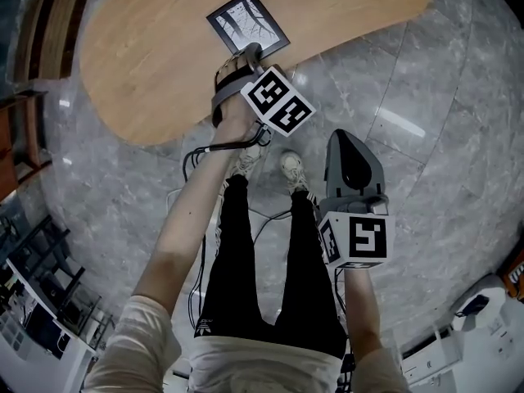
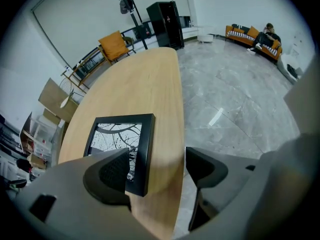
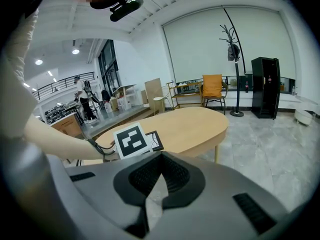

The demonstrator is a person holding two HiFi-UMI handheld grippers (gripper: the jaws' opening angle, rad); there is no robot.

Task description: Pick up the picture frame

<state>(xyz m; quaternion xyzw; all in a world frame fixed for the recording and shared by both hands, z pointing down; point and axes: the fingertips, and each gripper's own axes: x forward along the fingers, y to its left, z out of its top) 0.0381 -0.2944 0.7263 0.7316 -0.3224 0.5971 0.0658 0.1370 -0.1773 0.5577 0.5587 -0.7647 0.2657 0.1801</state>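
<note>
Beneath the left gripper's wide-spread fingers (empty), the picture frame's near corner

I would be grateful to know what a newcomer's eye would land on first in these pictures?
Most striking is the black picture frame with its branch print, lying flat near the edge of the oval wooden table. The left gripper hangs right above its near corner, jaws wide apart and nothing clamped. The right gripper is held lower in the head view, over the grey marble floor, jaws together and empty.
</note>
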